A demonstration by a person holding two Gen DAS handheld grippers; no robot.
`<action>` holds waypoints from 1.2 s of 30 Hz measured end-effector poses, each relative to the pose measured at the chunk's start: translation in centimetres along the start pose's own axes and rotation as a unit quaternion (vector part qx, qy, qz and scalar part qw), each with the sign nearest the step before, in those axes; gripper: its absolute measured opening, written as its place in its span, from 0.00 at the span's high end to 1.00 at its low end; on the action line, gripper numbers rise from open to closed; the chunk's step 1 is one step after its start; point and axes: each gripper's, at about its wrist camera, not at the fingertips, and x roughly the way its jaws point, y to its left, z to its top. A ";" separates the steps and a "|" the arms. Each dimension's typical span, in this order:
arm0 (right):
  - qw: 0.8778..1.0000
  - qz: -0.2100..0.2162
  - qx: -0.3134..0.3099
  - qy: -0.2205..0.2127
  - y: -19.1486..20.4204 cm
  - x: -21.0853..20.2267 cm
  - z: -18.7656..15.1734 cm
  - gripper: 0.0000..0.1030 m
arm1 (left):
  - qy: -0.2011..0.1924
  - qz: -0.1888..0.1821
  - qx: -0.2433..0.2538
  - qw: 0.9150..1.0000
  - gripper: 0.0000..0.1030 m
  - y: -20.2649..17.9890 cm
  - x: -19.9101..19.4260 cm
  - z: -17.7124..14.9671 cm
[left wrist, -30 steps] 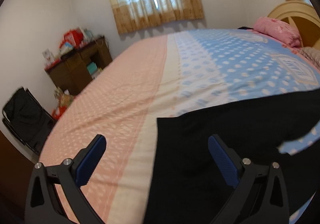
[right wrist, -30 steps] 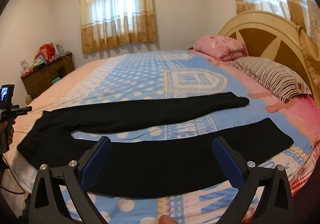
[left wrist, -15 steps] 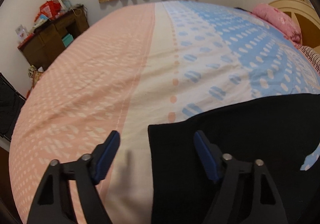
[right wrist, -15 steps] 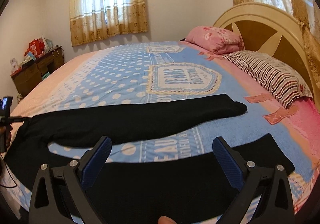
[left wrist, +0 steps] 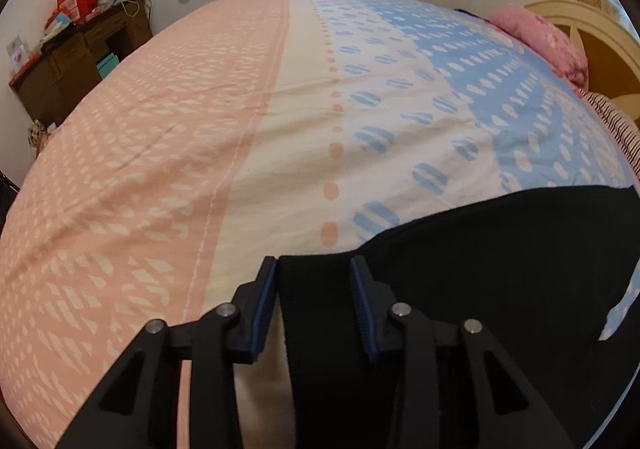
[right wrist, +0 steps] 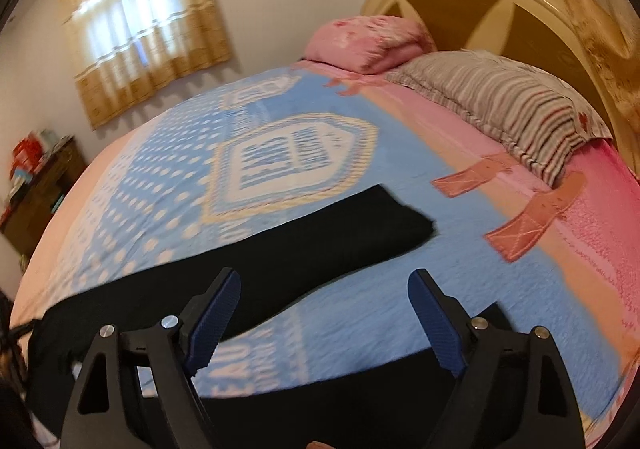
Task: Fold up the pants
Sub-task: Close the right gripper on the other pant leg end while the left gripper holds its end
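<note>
Nothing folded yet: black pants (right wrist: 328, 245) lie spread. Your left gripper (left wrist: 314, 281) half-closed around the waistband, right gripper (right wrist: 324, 313) wide, empty, toward twelve o'clock.

Black hand-held gripper (left wrist: 314, 309), blue ribbed pads (right wrist: 214, 319), silver screws, seemingly plastic

Black pants (right wrist: 280, 261) lie spread across the bed (right wrist: 360, 329), legs toward the pillows (right wrist: 500, 101); the right gripper (right wrist: 324, 317) hovers above them, jaws wide apart.
</note>
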 end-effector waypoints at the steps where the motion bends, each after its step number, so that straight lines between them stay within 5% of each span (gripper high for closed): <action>1: 1.000 -0.007 0.003 0.001 -0.6 0.4 0.4 0.18 | -0.001 -0.001 0.000 1.000 0.65 0.0 0.1 0.1; 4: 0.999 -0.031 0.013 0.016 -2.7 2.4 2.0 0.29 | -0.010 -0.018 -0.001 1.000 0.85 0.1 0.0 0.2; 9: 0.997 -0.048 0.014 0.051 -5.2 6.5 4.3 0.31 | -0.021 -0.005 0.015 1.000 0.87 -0.7 -0.2 0.1; 15: 0.994 -0.034 0.024 0.102 -7.1 12.3 6.6 0.30 | -0.011 0.009 0.012 1.000 0.78 -0.6 0.3 0.4; 22: 0.991 -0.030 0.001 0.131 -6.6 18.0 8.4 0.28 | -0.005 0.048 0.023 0.999 0.44 -0.5 0.4 0.9; 25: 0.989 -0.021 0.003 0.146 -6.6 20.0 8.9 0.28 | 0.000 0.040 0.028 0.999 0.46 -0.4 0.8 1.0; 28: 0.986 -0.007 0.002 0.165 -6.4 21.8 9.1 0.28 | 0.003 0.020 0.035 0.999 0.63 -0.6 1.0 1.0; 30: 0.984 -0.001 -0.013 0.176 -5.8 22.5 8.9 0.29 | 0.003 0.024 0.045 0.999 0.65 -1.0 1.1 1.0; 31: 0.984 -0.003 -0.022 0.176 -5.5 22.6 8.8 0.36 | 0.002 0.022 0.050 0.999 0.68 -1.2 1.0 1.0; 34: 0.983 -0.015 -0.043 0.176 -4.8 23.0 8.8 0.78 | -0.003 -0.016 0.044 0.999 0.83 -0.7 1.0 0.9; 36: 0.984 -0.007 -0.038 0.175 -4.9 22.9 8.9 0.86 | -0.005 -0.038 0.029 0.999 0.85 -0.1 1.1 0.9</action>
